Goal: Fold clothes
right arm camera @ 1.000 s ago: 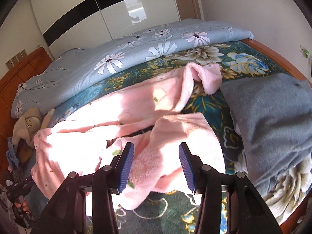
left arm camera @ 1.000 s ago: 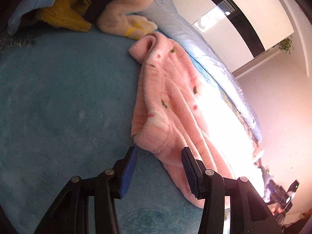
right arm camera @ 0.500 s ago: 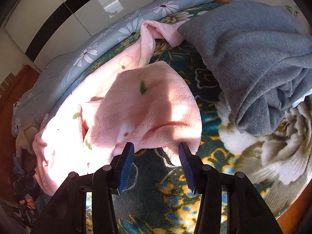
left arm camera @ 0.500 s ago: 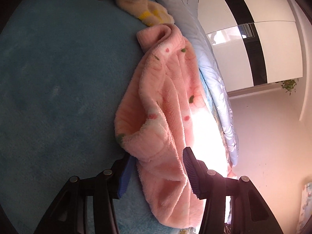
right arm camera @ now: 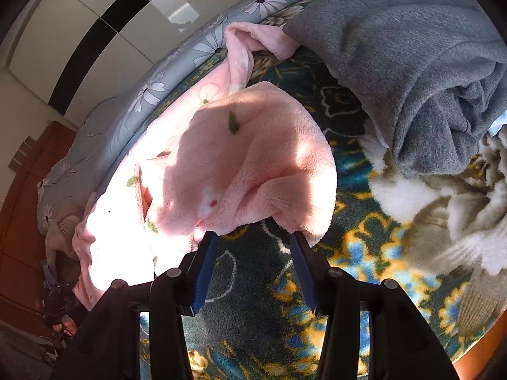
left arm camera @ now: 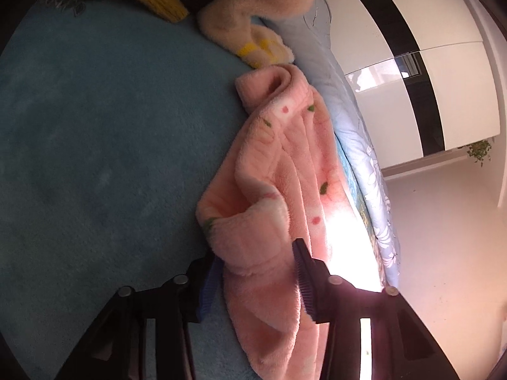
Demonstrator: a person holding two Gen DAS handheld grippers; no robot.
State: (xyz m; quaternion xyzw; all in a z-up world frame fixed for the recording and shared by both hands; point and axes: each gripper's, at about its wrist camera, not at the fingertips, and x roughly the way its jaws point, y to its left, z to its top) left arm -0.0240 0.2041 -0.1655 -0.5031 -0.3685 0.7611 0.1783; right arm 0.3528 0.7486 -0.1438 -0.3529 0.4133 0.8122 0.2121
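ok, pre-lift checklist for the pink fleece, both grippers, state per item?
1. Left gripper has the pink fleece between its jaws: ok; jaws closing.
2. Left grip firm: cannot tell.
3. Right gripper on the fleece hem: not ok; jaws open, hem just ahead of the tips.
4. Grey sweater apart from the fleece body: ok.
5. Cream garment clear of the fleece collar: cannot tell.
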